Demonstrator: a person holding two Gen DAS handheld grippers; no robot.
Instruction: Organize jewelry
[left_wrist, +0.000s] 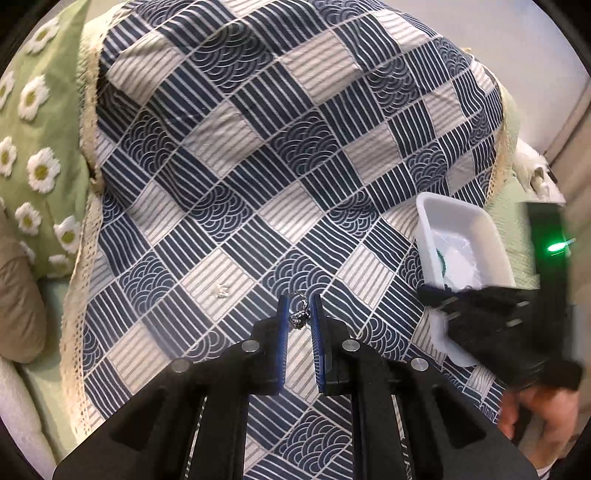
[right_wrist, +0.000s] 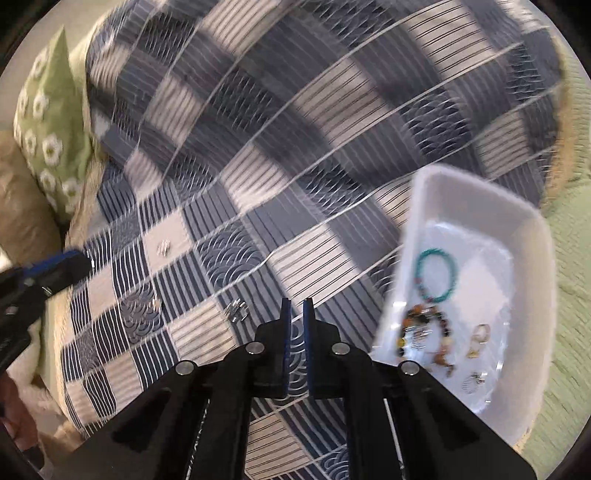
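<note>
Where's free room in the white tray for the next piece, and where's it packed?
In the white tray, the far end beyond the teal bracelet is bare up to the rim. The near half is crowded: a brown beaded bracelet and small rings. On the patchwork cloth, the stretch between the right tongs and the tray is open; small silver pieces lie left.

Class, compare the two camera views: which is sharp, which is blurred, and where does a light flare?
Left wrist view: sharp, the patterned cloth crisp, a green light flaring at right. Right wrist view: motion-smeared, cloth lines streaked, the white tray soft-edged.
</note>
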